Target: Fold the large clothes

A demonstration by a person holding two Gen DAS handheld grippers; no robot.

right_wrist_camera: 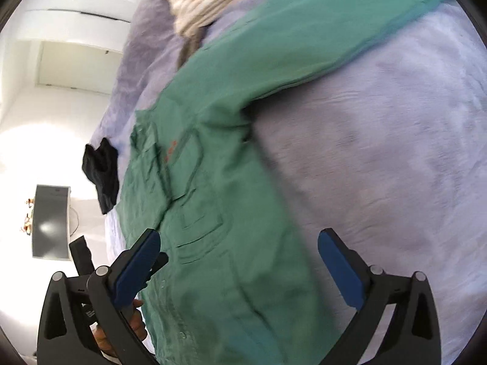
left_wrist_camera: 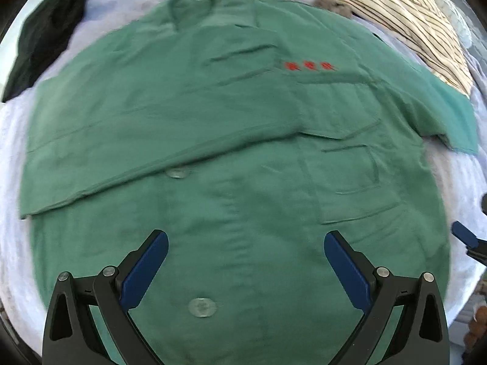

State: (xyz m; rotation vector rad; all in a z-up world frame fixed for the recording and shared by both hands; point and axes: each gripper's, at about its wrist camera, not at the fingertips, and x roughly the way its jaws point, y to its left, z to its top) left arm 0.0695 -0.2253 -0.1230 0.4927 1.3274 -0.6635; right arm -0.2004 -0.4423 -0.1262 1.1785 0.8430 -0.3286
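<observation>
A large green button-up shirt (left_wrist_camera: 243, 127) lies spread front up on a pale lavender bed cover (left_wrist_camera: 12, 140). Its left sleeve is folded across the chest, its right sleeve stretches out to the right. It has red marks above a chest pocket. My left gripper (left_wrist_camera: 246, 240) is open and empty, hovering above the shirt's lower front near a button (left_wrist_camera: 201, 306). My right gripper (right_wrist_camera: 239, 240) is open and empty above the shirt's side edge (right_wrist_camera: 225, 213), with the bed cover (right_wrist_camera: 395, 158) to its right. Its blue fingertip shows in the left wrist view (left_wrist_camera: 464, 233).
A black garment (left_wrist_camera: 42, 39) lies at the far left of the bed, also in the right wrist view (right_wrist_camera: 102, 170). A cream striped garment (left_wrist_camera: 401, 21) lies at the far right. White walls and a dark screen (right_wrist_camera: 50, 222) are beyond the bed.
</observation>
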